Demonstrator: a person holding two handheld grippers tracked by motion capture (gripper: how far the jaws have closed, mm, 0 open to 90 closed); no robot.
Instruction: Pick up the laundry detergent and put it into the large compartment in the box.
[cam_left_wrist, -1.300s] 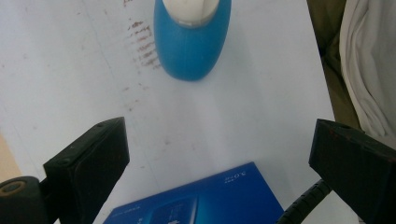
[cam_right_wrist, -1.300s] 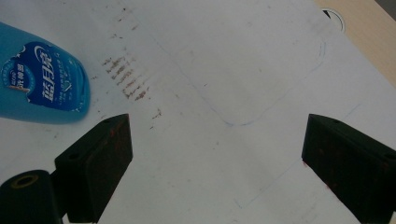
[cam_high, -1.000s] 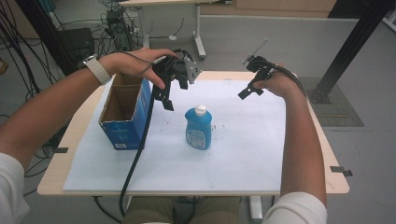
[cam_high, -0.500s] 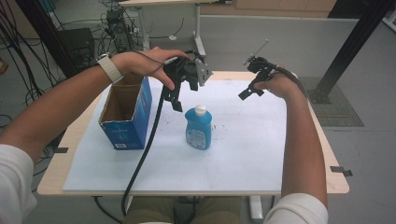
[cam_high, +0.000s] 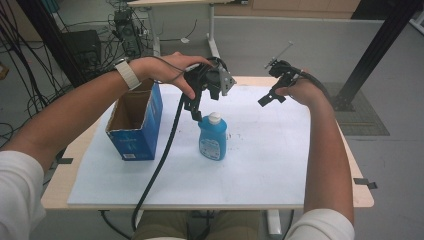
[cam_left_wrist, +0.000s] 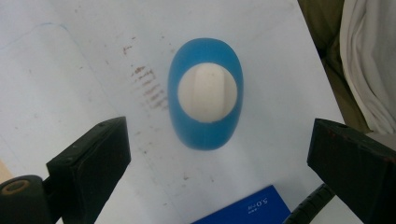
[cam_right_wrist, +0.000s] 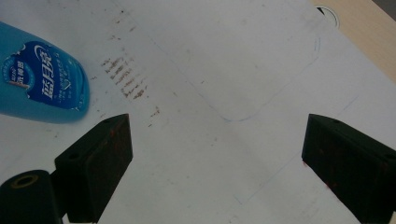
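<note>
A blue bottle (cam_high: 212, 139) with a white cap stands upright in the middle of the white sheet. My left gripper (cam_high: 193, 111) hangs open just above and left of the cap, jaws pointing down. In the left gripper view the bottle (cam_left_wrist: 205, 93) is seen from straight above, a little ahead of the wide gap of my left gripper (cam_left_wrist: 219, 154). My right gripper (cam_high: 267, 99) is held open in the air at the far right of the sheet. In the right gripper view the bottle (cam_right_wrist: 42, 88) lies off to the left of my right gripper (cam_right_wrist: 217, 158), with bare sheet between the jaws.
An open blue cardboard box (cam_high: 135, 120) stands at the left of the white sheet (cam_high: 270, 165); its corner (cam_left_wrist: 243, 210) shows under the left gripper. A black cable (cam_high: 160, 165) trails from the left gripper over the table's front edge. The wooden table edge (cam_right_wrist: 364, 28) lies beyond the sheet.
My left gripper has moved right, from above the box to just over the bottle's cap. The right gripper has stayed where it was.
</note>
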